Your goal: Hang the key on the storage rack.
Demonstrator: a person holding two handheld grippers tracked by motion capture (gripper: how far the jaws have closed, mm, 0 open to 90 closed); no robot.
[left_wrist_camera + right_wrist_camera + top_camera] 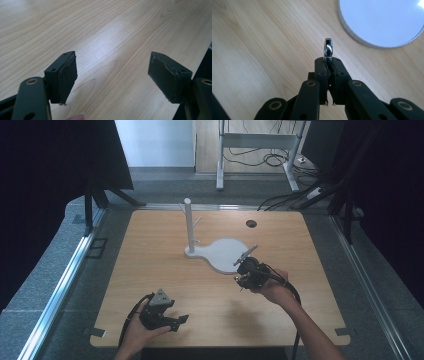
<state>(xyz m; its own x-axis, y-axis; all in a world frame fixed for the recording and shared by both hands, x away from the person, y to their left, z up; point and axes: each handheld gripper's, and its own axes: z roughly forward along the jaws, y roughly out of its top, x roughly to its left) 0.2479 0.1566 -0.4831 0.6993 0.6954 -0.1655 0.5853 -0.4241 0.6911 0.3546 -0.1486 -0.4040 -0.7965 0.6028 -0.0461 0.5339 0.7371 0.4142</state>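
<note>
- Right hand [272, 290] came in from the bottom right, forearm angled up-left over the table [150, 270]; it held the right tool [248, 270] just off the near-right rim of the white stand base [225, 251].
- Right tool [329, 62]: jaws pinched together on a thin shiny metal piece [328, 48], prob. a spoon or similar handle; which one I couldn't tell. In the high view the metal piece [245, 254] stuck up-right from the tool, its tip over the base edge.
- Left hand [137, 332] sat at the near-left table edge, palm cupping the left tool [177, 320], grey plate on top, jaws aimed right.
- Left tool [112, 77]: jaws wide apart, nothing btwn them, bare wood below.
- White post [188, 225] w/ small pegs stood upright at the base's far-left end.
- No readable brand, label or writing anywhere.
- Open room: whole near-centre of the table btwn the two tools; left half free too. Cable hole [251, 223] near the far edge. The table's right edge showed dark in the left gripper view, close to that tool.
</note>
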